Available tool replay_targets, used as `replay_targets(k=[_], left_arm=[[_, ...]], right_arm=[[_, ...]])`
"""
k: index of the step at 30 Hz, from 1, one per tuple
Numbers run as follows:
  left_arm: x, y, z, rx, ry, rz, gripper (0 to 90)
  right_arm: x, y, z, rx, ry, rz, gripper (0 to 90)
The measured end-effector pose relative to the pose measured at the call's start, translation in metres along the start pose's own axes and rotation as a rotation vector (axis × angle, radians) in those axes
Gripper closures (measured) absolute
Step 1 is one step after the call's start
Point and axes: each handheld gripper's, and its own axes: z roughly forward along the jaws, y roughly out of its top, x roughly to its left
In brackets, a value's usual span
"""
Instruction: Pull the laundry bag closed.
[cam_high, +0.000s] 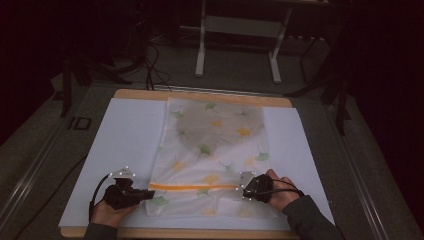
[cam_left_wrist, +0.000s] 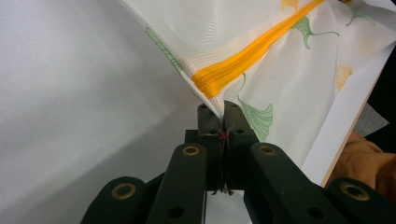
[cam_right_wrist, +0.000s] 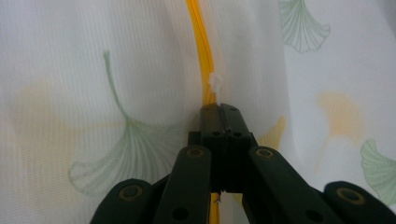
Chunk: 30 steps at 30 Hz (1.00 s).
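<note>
With the left claw clamped on the near left corner of the mesh bag on the table and the right claw clamped on the zipper pull, it is best to keep the orange zipper taut and pull straight along it.

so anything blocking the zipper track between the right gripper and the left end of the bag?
Nothing visible. The orange zipper runs bare between the left gripper, shut on the mesh bag edge, and the right gripper, shut at the white pull.

Laundry bag sheer ribbed mesh cloth; zipper glossy orange; jaws matt black plastic.
</note>
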Motion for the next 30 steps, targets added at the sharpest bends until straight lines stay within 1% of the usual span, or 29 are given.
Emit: replay_targets(k=[2,4,6,7,10,12,13,15,24,27,30], left_arm=[[0.0,0.0,0.0,-0.001,-0.001,-0.001,88.2],[0.0,0.0,0.0,0.0,-0.002,0.002,88.2],[0.0,0.0,0.0,0.001,-0.003,0.001,88.2],[0.0,0.0,0.0,0.002,0.0,-0.001,88.2],[0.0,0.0,0.0,0.001,0.0,0.0,88.2],[0.0,0.0,0.0,0.001,-0.001,-0.001,88.2],[0.0,0.0,0.0,0.003,-0.002,0.0,88.2],[0.0,0.0,0.001,0.005,-0.004,0.0,88.2],[0.0,0.0,0.0,0.004,-0.005,-0.001,88.2],[0.0,0.0,0.0,0.005,0.003,-0.001,88.2],[0.0,0.0,0.0,0.004,0.004,-0.001,88.2]], right_arm=[[0.0,-0.001,0.0,0.002,0.002,0.0,90.0],[-0.001,-0.004,-0.002,0.004,0.003,0.01,90.0],[-0.001,-0.005,-0.002,-0.003,0.002,0.004,90.0],[0.0,-0.006,-0.003,0.0,0.003,0.011,90.0],[-0.001,-0.008,-0.003,0.007,0.0,0.004,90.0],[-0.001,-0.01,-0.004,0.01,-0.002,0.017,90.0],[-0.001,-0.011,-0.004,0.005,0.001,0.013,90.0],[-0.001,-0.011,-0.005,0.005,0.004,0.019,90.0],[0.0,-0.012,-0.005,0.006,0.004,0.018,90.0],[0.0,-0.013,-0.005,0.004,0.002,0.015,90.0],[0.0,-0.017,-0.006,0.009,0.001,0.03,90.0]])
